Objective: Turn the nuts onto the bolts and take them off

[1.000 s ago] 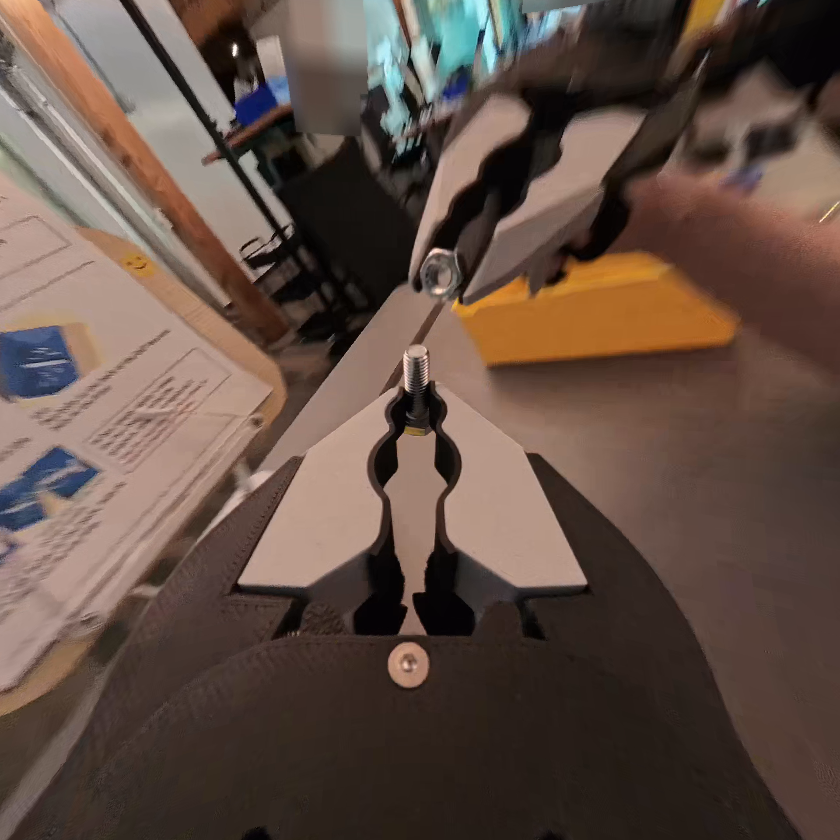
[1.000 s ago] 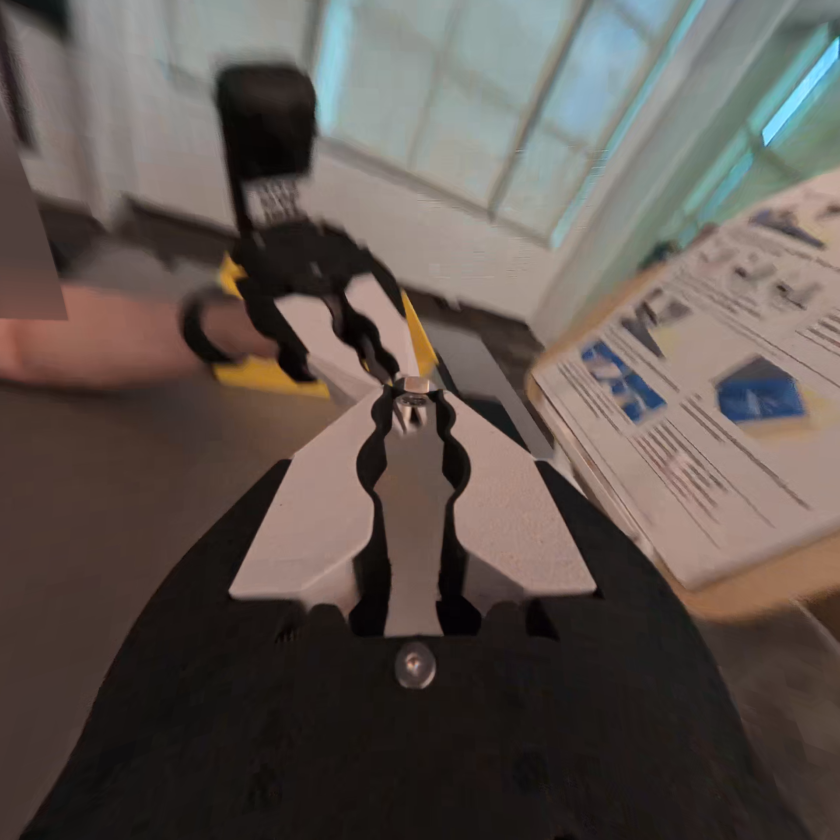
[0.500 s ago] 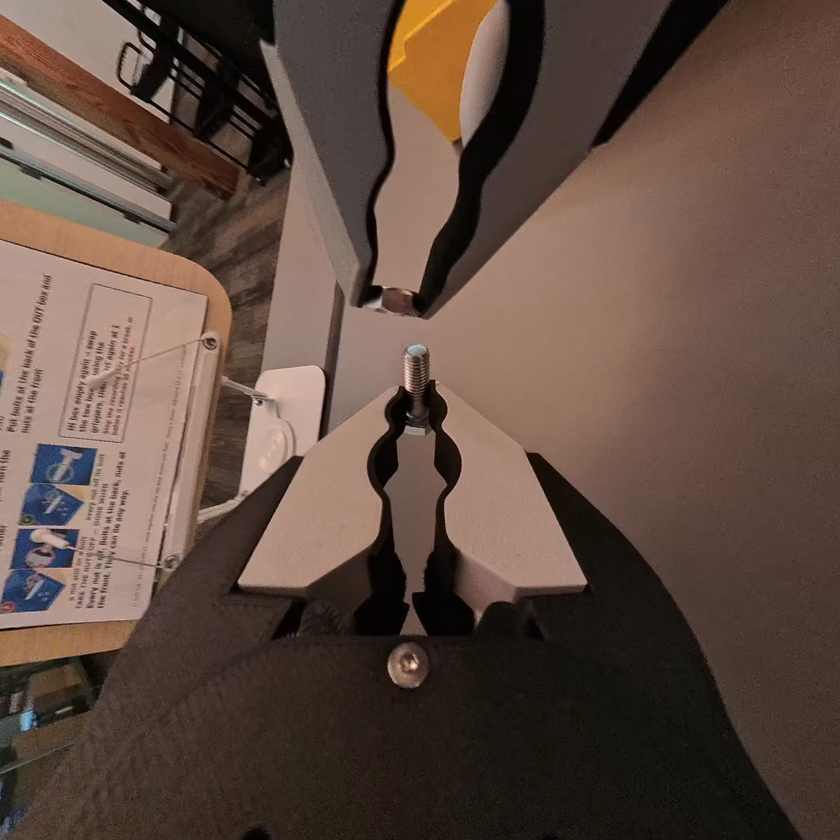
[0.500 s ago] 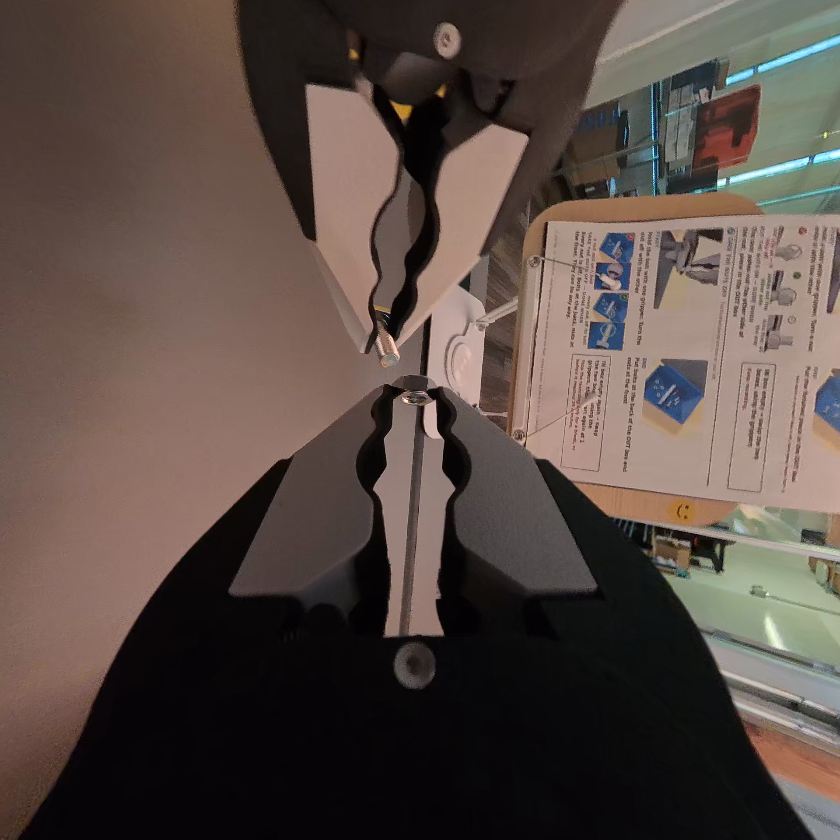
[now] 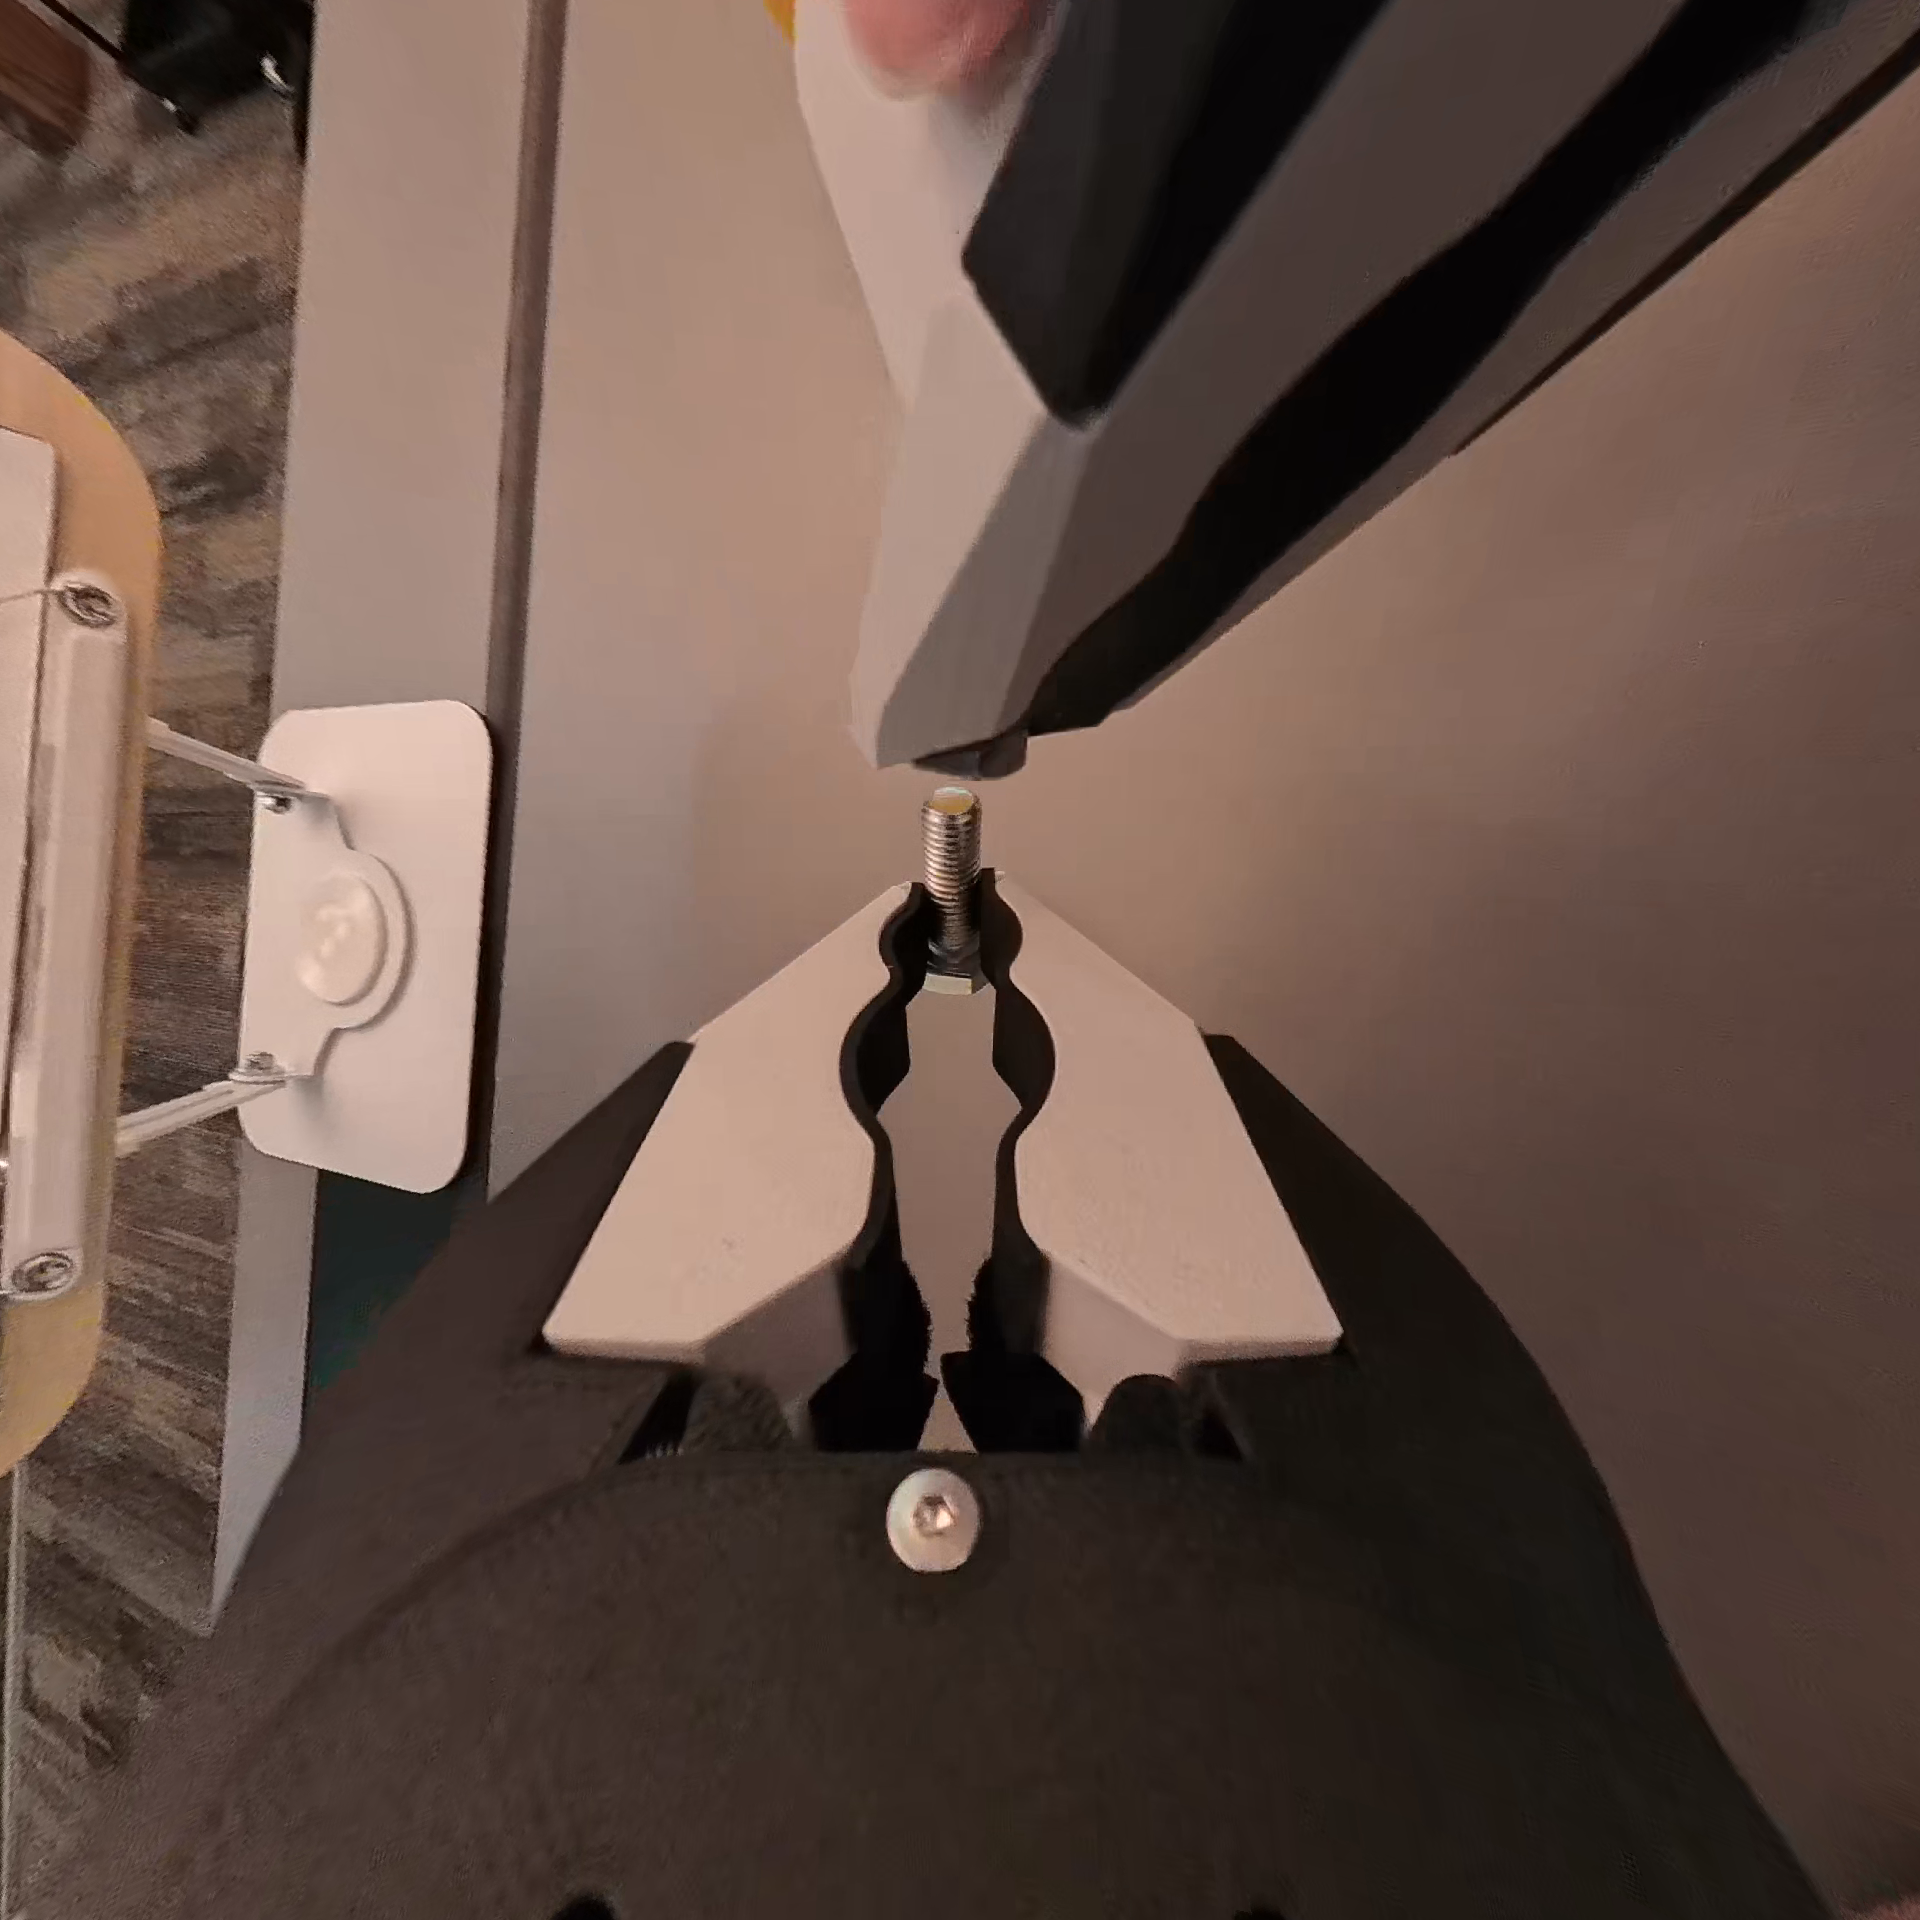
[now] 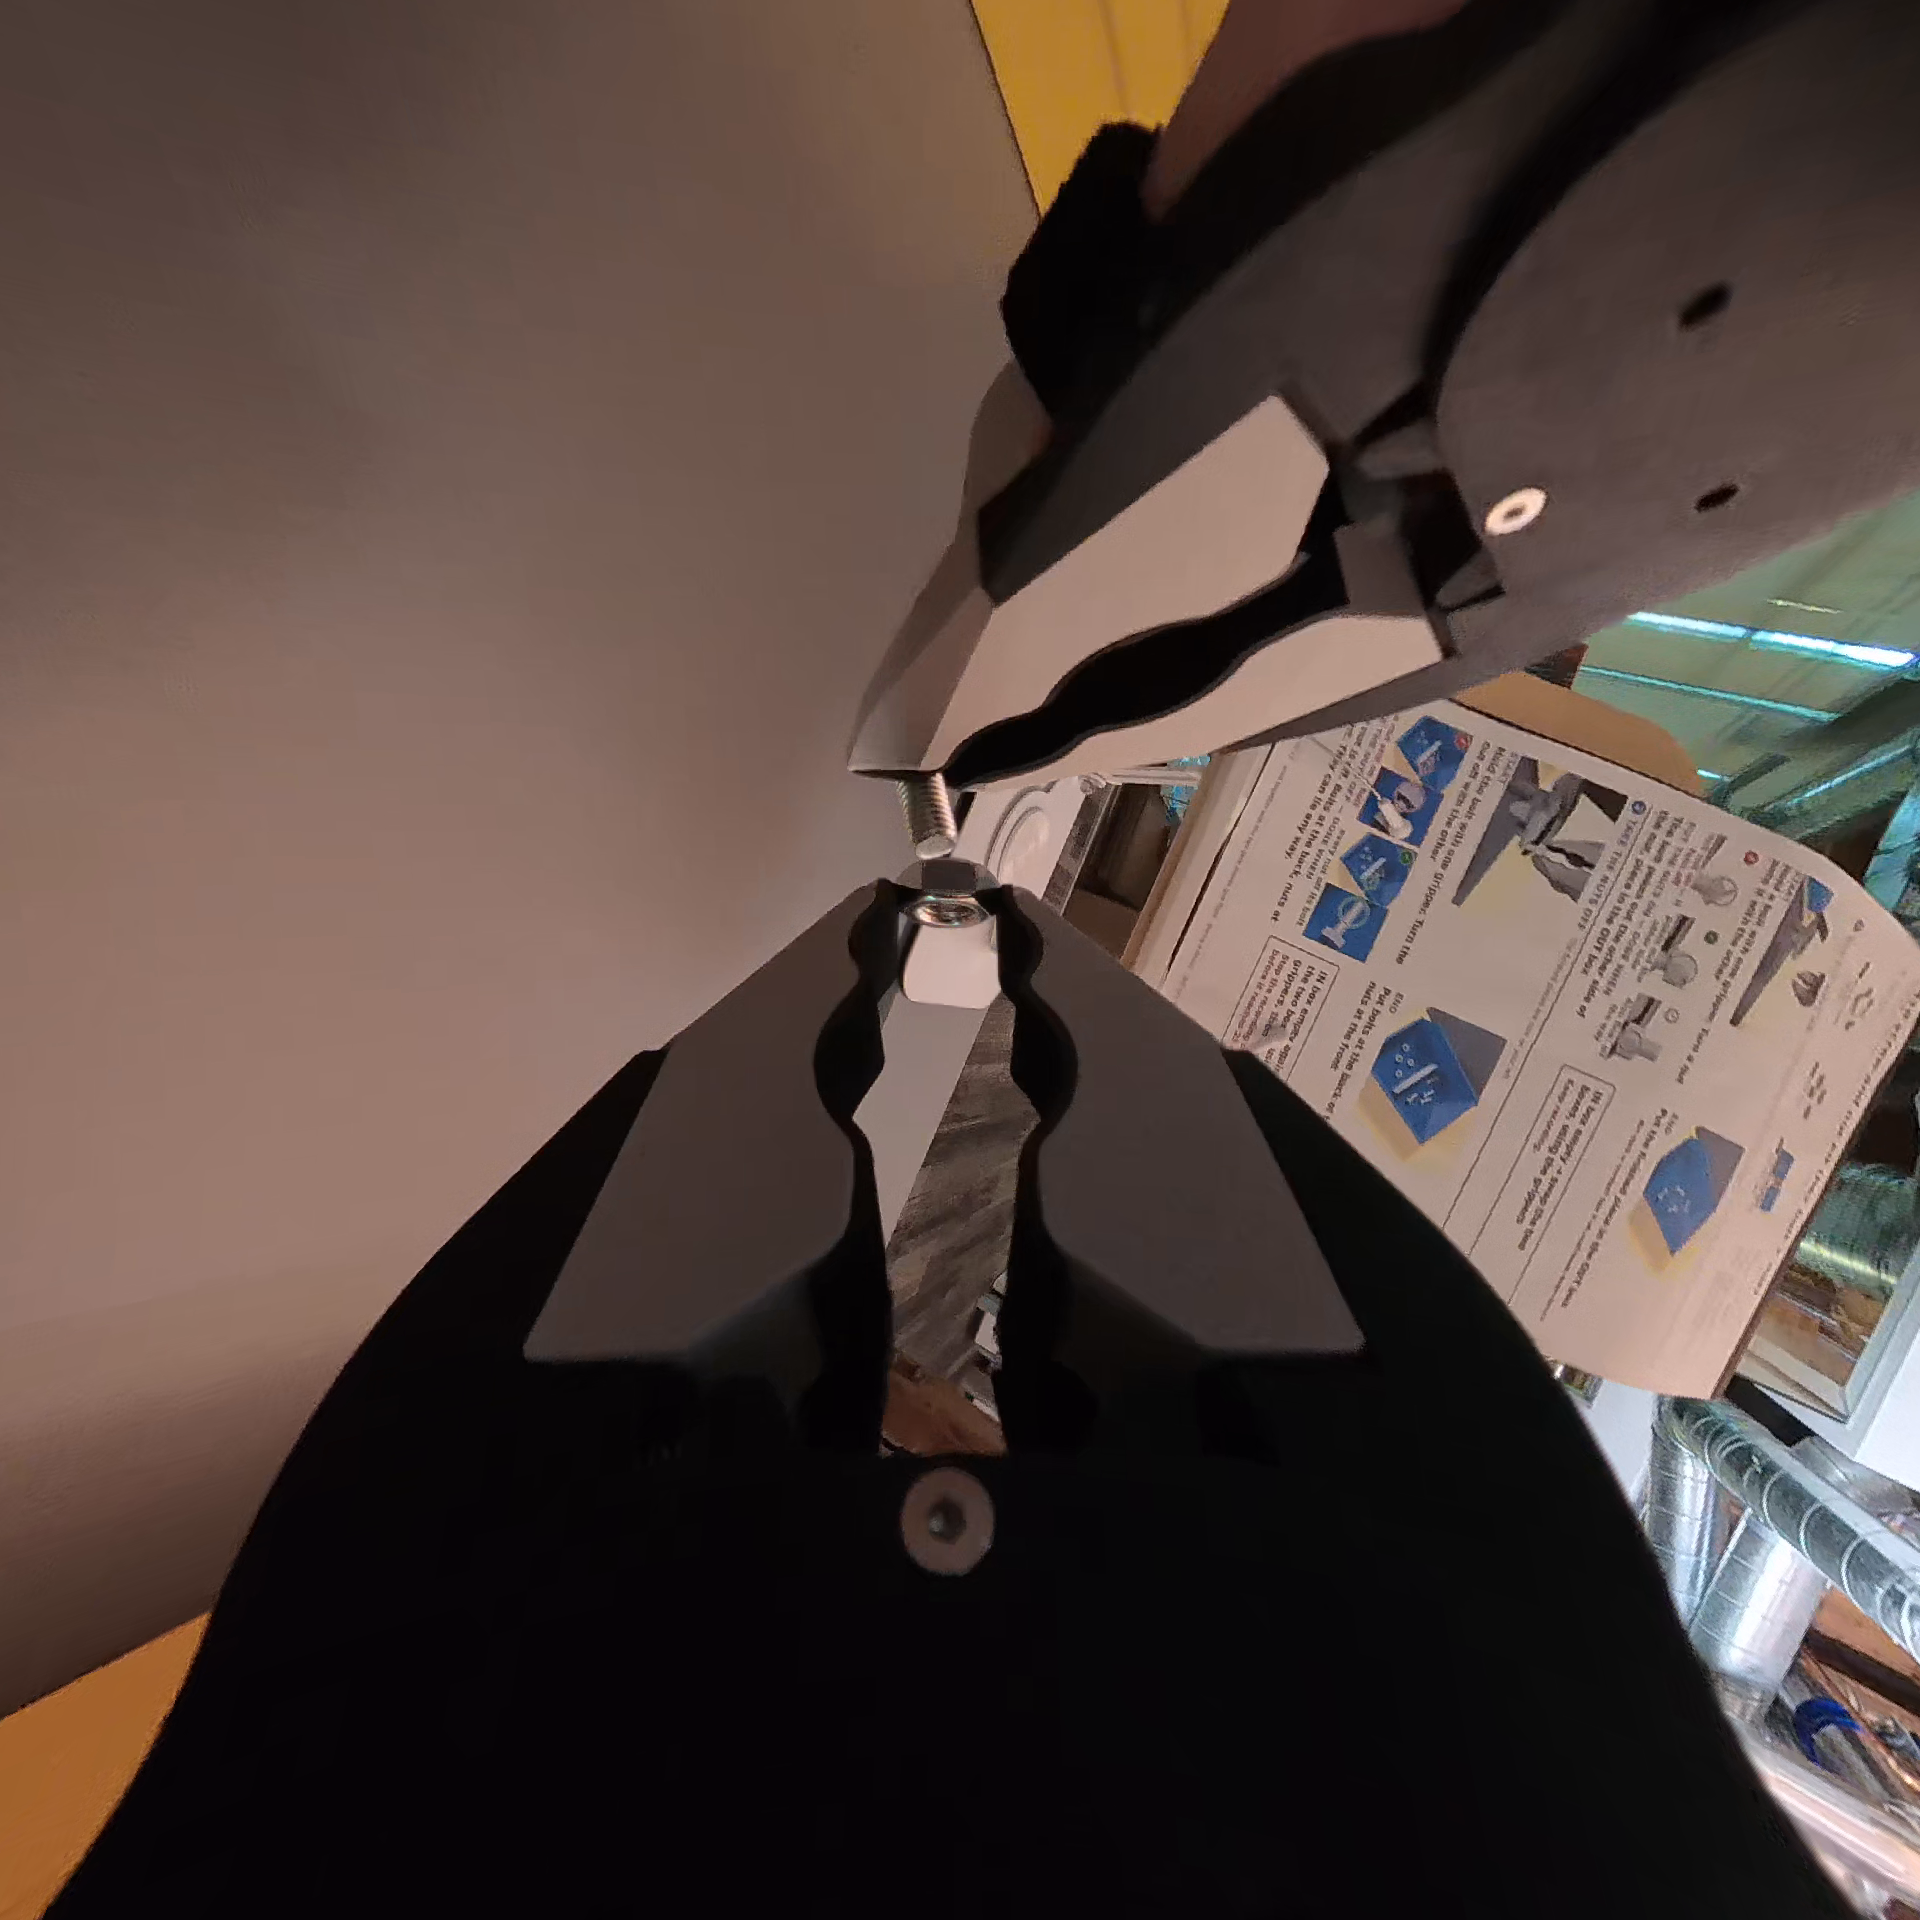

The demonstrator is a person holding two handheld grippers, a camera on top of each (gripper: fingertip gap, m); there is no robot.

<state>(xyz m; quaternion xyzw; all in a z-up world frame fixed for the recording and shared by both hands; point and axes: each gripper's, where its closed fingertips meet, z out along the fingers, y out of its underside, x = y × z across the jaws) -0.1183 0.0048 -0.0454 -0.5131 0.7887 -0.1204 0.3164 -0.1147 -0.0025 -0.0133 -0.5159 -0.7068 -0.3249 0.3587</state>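
I've got the bolt pinched in my left gripper, fingers pressed together on the shank just above the hex head, so the head sits behind the tips and can't slide fwd when I push on it. That grip leaves the threaded end bare and sticking out past the tips, which is what the nut needs to start on. My right gripper is clamped on the nut, squeezing its flats w/ the threaded hole left open and facing out past the tips, toward the bolt.

Both are held up off the grey table, tip to tip, approx in the middle of each wrist view. In the left wrist view the bolt's long axis runs straight away from me along the fingers, free end pointing at the right gripper's tips, w/ a thin gap showing. In the right wrist view the bolt end looks to be at the nut's mouth, maybe touching; can't tell if any thread has caught. There the bolt comes in a bit tilted to the nut's hole axis, not dead in line, so I'd judge cross-threading the risk and I'd square them up before turning

An instruction sheet on a board sits off to the side, beside the table
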